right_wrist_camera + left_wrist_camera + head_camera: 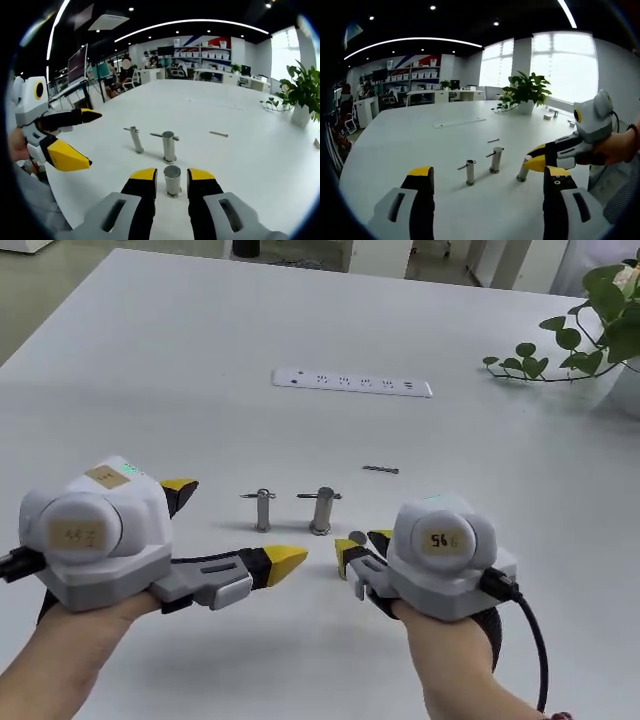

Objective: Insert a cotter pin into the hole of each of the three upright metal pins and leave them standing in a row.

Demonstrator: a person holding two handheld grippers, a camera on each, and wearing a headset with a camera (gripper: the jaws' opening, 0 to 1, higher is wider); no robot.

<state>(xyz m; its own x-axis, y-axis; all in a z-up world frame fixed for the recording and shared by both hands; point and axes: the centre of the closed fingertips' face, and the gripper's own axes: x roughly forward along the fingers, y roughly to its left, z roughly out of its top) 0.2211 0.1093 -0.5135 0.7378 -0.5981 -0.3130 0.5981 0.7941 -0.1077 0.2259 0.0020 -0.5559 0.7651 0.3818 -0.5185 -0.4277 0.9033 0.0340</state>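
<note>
Three metal pins (pixel 169 146) stand; right gripper (pixel 172 176) straddles one.

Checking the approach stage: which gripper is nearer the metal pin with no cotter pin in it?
Right. The right gripper straddles the bare metal pin with its jaws; the left gripper sits open off to the side, apart from it.

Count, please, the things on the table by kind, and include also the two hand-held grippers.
Upright metal pins: 3
Cotter pins: 3 (2 inserted, 1 loose)
Power strip: 1
Potted plant: 1
Grippers, left gripper and right gripper: 2
Total: 10
</note>
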